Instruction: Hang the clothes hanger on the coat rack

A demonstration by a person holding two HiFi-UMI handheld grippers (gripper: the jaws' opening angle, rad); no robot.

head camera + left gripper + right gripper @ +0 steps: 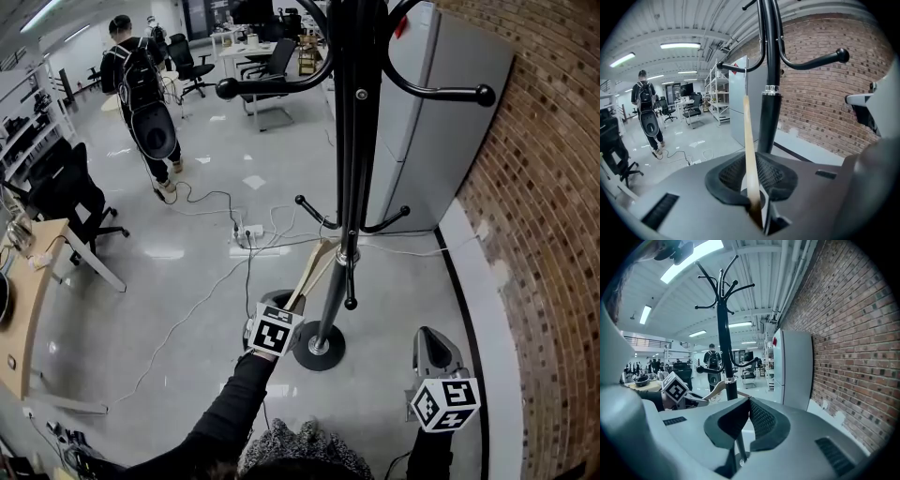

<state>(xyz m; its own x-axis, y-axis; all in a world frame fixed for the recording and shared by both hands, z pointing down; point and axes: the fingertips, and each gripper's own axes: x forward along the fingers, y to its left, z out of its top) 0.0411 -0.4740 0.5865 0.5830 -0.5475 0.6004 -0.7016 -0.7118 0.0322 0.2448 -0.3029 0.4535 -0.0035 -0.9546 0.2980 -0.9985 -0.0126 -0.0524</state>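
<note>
A black coat rack (pixel 349 141) stands on a round base (pixel 319 347), with curved hooks high up and short pegs lower down. My left gripper (pixel 292 305) is shut on one end of a wooden clothes hanger (pixel 314 267), which slants up to the pole near the lower pegs. In the left gripper view the hanger (pixel 748 150) runs edge-on from the jaws toward the pole (pixel 769 112). My right gripper (pixel 427 335) hangs to the right of the base, shut and empty. From its view I see the rack (pixel 724 348), the hanger (pixel 719 385) and the left gripper's marker cube (pixel 677 387).
A brick wall (pixel 544 234) and a grey cabinet (pixel 422 122) stand close behind the rack. Cables and a power strip (pixel 248 234) lie on the floor to its left. A person with a backpack (pixel 141 84) walks far off, near an office chair (pixel 70 197) and a desk (pixel 23 281).
</note>
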